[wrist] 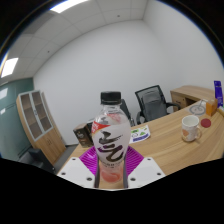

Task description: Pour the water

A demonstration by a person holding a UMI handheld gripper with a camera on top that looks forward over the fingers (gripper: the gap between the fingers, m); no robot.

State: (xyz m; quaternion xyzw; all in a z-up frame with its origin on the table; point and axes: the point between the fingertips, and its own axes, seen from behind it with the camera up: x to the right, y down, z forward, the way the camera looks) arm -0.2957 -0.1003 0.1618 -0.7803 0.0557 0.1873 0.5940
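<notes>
My gripper [112, 172] is shut on a clear plastic bottle [110, 140] with a black cap, a white label with black script and pinkish liquid inside. The bottle stands upright between the purple pads [90, 160], which press on its lower body from both sides. It is held up above the table's height. A white mug [190, 126] with a dark mark stands on the wooden table [165, 138] beyond and to the right of the bottle.
A black office chair [152, 102] stands behind the table. A wooden cabinet [38, 122] stands to the left by the wall. A small cup [208, 122] and a blue box [217, 90] are at the table's far right. A flat printed item [139, 133] lies on the table.
</notes>
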